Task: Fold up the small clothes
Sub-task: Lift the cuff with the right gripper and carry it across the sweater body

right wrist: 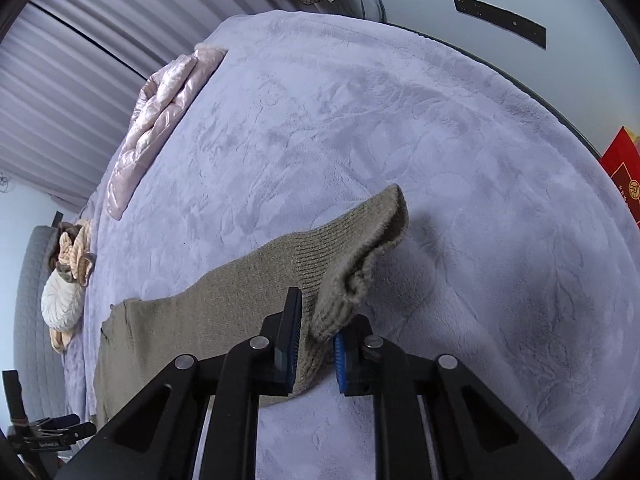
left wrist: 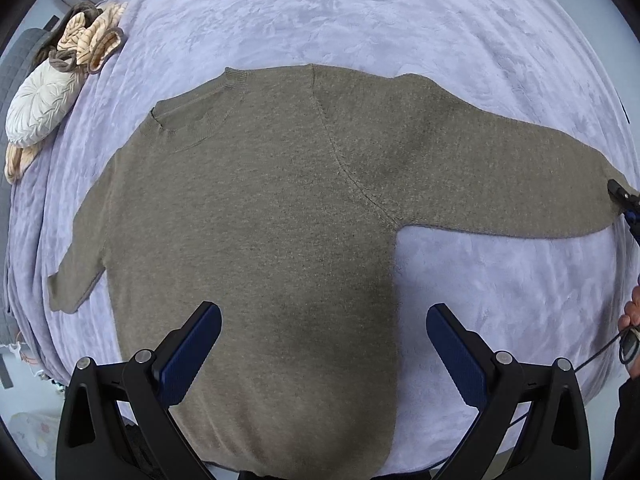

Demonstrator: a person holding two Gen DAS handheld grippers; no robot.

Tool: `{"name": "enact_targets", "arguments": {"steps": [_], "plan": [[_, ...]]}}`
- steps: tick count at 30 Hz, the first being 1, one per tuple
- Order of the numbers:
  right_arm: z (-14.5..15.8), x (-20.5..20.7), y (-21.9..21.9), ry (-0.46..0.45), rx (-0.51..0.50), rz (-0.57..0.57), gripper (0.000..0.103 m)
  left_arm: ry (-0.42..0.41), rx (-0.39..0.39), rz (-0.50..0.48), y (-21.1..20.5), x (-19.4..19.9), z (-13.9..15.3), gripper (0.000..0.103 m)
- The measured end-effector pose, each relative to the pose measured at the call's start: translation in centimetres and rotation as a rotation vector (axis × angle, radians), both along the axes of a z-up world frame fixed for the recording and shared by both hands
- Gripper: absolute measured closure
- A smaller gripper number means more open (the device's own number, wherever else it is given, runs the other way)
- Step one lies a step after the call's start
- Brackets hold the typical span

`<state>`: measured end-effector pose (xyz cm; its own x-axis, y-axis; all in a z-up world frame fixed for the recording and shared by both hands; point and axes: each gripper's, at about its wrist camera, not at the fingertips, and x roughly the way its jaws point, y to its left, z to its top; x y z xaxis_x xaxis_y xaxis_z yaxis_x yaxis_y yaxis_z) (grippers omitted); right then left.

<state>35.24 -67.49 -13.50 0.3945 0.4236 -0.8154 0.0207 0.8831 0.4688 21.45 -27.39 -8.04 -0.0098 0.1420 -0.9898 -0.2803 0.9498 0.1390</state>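
Observation:
An olive-brown knit sweater (left wrist: 260, 208) lies flat on the lavender blanket (left wrist: 360, 20), collar to the upper left, both sleeves spread out. My left gripper (left wrist: 323, 334) is open and empty, hovering above the sweater's lower body and hem. My right gripper (right wrist: 316, 332) is shut on the ribbed cuff (right wrist: 352, 256) of the right sleeve, which is lifted and curled off the blanket. The right gripper also shows at the sleeve end in the left wrist view (left wrist: 624, 200).
A folded pink satin quilt (right wrist: 160, 120) lies at the far side of the bed. A white round cushion (left wrist: 40, 104) and a peach ruffled cloth (left wrist: 92, 36) sit at the bed's left edge. A red box (right wrist: 624, 172) stands past the right edge.

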Motion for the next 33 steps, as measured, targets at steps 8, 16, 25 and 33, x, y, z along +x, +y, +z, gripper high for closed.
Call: {"name": "enact_targets", "arguments": {"steps": [8, 16, 25, 33], "plan": [[-2.9, 1.6, -0.6, 0.037, 0.082, 0.004, 0.096, -0.002, 0.016, -0.002, -0.2, -0.4, 0.5, 0.000], [1.4, -1.4, 0.2, -0.043, -0.111, 0.014, 0.096, -0.018, -0.001, 0.009, -0.5, -0.1, 0.8, 0.000], [7.5, -3.5, 2.3, -0.162, -0.279, -0.021, 0.096, -0.054, -0.048, 0.109, 2.3, -1.2, 1.6, 0.000], [11.2, -6.9, 6.2, -0.244, -0.426, -0.062, 0.096, -0.066, -0.108, 0.194, 5.8, -2.6, 1.2, 0.000]]}}
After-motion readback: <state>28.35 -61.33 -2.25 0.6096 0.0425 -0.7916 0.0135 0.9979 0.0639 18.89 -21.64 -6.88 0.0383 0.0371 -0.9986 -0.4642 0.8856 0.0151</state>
